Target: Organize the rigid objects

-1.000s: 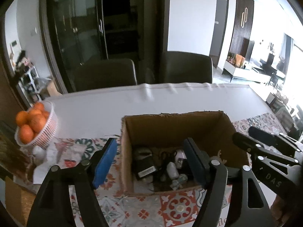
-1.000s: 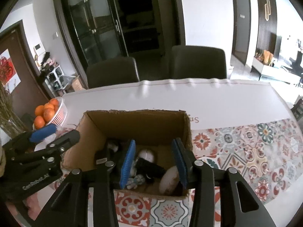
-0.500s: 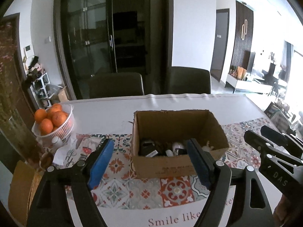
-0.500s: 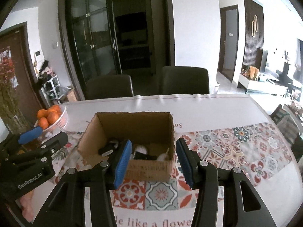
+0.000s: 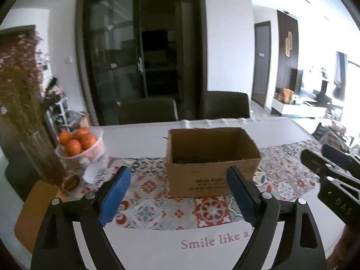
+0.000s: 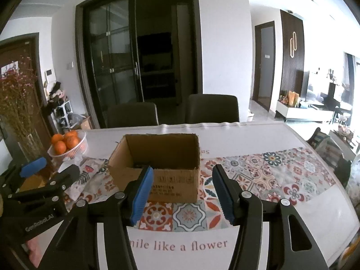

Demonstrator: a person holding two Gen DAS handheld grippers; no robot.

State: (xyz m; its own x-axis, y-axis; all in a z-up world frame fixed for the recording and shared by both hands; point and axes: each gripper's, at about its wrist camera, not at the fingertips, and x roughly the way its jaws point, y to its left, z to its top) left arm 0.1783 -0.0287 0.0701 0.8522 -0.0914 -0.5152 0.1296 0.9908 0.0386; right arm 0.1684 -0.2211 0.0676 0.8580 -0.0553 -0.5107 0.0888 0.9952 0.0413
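An open cardboard box stands on the patterned table runner; it also shows in the right wrist view. Only a dark sliver of its contents shows over the rim. My left gripper is open and empty, held back from the box's near side, above the table's front. My right gripper is open and empty, also short of the box. Each gripper shows at the edge of the other's view: the right gripper and the left gripper.
A white basket of oranges and a glass vase of dried flowers stand at the table's left. Crumpled white paper lies beside the basket. Two dark chairs stand behind the table. The table's front edge is near.
Both grippers have pulled back and risen away from the box. A second ago they hung over its open top with the objects inside in view; now the box stands farther off.
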